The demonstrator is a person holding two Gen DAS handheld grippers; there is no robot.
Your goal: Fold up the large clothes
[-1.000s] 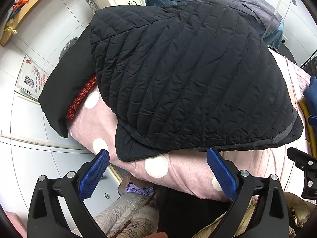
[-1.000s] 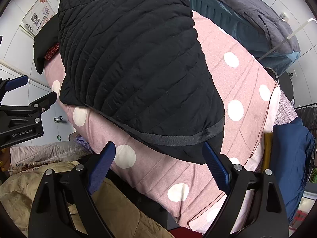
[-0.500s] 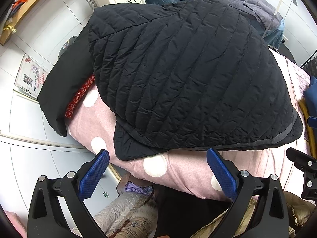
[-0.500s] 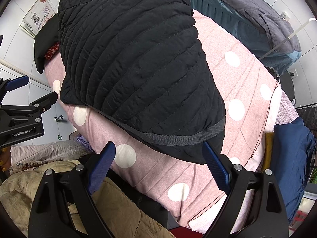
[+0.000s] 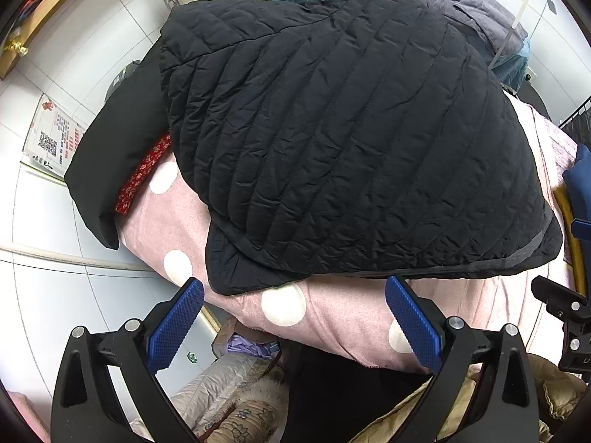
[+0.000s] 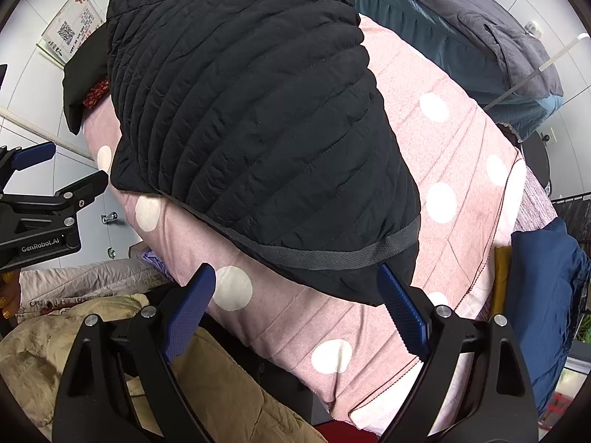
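While jaws gape, black jacket [image 5: 351,140] overhangs pink cover [image 5: 332,317]

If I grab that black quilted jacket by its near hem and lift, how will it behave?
The black quilted jacket will probably drape and sag rather than hold shape: it already moulds over the pink dotted bedding. Its thin, puffy quilting suggests it is light for its bulk. The smooth, crinkled shell may slip, so the taped hem looks the safer grip.

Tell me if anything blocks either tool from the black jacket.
Nothing visible does. The jacket lies on the pink spotted cover, its near hem just ahead of the open left tool and open right tool, with only bare cover between.
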